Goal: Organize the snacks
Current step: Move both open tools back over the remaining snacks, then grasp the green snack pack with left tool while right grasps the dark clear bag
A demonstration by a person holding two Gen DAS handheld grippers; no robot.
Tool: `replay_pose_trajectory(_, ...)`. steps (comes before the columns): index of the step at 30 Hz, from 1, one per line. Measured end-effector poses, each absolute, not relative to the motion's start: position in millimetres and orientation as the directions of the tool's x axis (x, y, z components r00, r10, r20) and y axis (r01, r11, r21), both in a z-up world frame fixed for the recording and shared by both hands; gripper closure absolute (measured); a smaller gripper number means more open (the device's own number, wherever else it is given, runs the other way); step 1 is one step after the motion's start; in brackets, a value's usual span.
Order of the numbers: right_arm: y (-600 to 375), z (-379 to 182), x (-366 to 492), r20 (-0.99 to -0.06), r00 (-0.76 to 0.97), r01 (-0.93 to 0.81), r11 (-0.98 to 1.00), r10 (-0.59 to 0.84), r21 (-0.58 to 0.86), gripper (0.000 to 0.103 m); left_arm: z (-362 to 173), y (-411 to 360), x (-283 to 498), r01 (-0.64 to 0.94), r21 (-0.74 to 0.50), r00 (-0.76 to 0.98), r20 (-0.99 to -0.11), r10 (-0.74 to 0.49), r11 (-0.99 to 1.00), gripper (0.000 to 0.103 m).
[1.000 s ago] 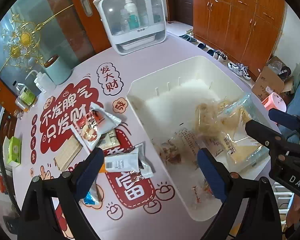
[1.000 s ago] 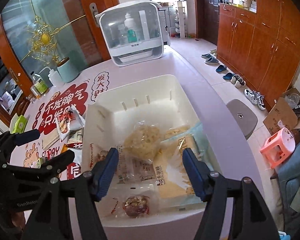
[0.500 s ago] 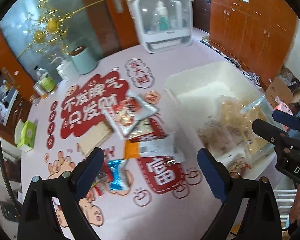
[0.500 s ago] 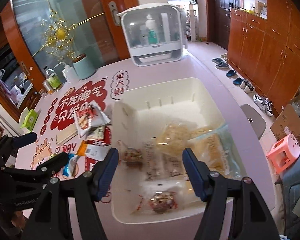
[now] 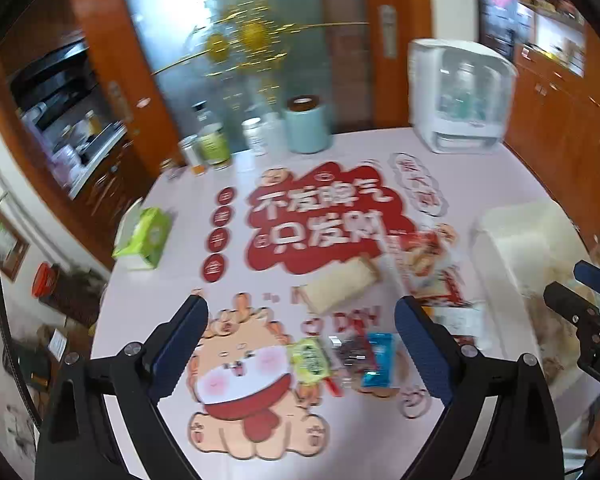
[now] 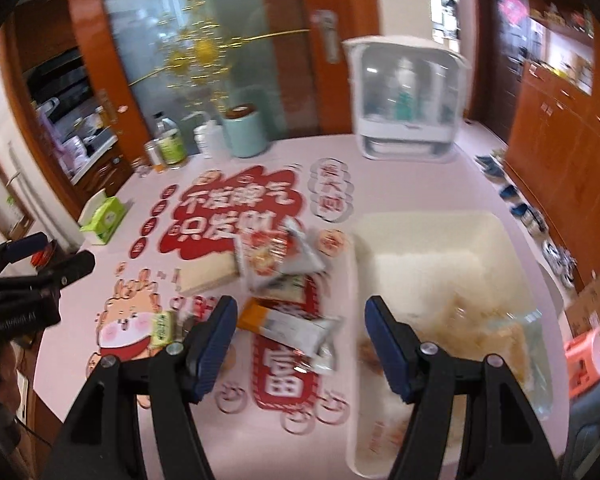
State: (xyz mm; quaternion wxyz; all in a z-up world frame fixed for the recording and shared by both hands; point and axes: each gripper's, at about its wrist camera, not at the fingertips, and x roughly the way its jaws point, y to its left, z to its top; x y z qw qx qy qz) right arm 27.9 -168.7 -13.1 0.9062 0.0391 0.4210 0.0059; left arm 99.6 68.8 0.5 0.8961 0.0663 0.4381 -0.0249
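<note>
From the left wrist view, the left tool hangs above the pink desk with its blue-padded fingers spread wide and nothing between them. Taking the white rectangular plastic bin as the landmark, the loose snacks lie to its left: a small green wrapped snack, a dark wrapped piece and a blue wrapped snack sit side by side nearest the camera, with a flat beige packet farther up the desk and a red-and-white printed pouch closer to the bin wall. The picture is blurred, so finer labels cannot be read. From the right wrist view, the right tool is likewise spread open and empty, poised over an orange-and-white long packet that lies just left of the bin, where clear bags of pale snacks already rest. The step in hand appears to be picking up the next loose snack. To do it well, lower one tool squarely over a single packet, align the fingers across its narrow side, close on the packet's body, not its thin crinkled edge, and keep the two tools well apart near the bin.
</note>
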Motion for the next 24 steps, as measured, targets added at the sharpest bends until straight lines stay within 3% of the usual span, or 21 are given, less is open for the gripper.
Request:
replay_pose_trajectory(11,-79,-44,83,-0.800,0.587,-0.146,0.988,0.126,0.049,0.036,-74,141,119,0.010,0.033,0.490,-0.872,0.024,0.999,0.009)
replay_pose_trajectory(24,-29,-153,122,-0.911,0.382,-0.264,0.963,0.154,0.052,0.036,-169,146,143,0.015,-0.021,0.323,-0.946,-0.024,1.000,0.009)
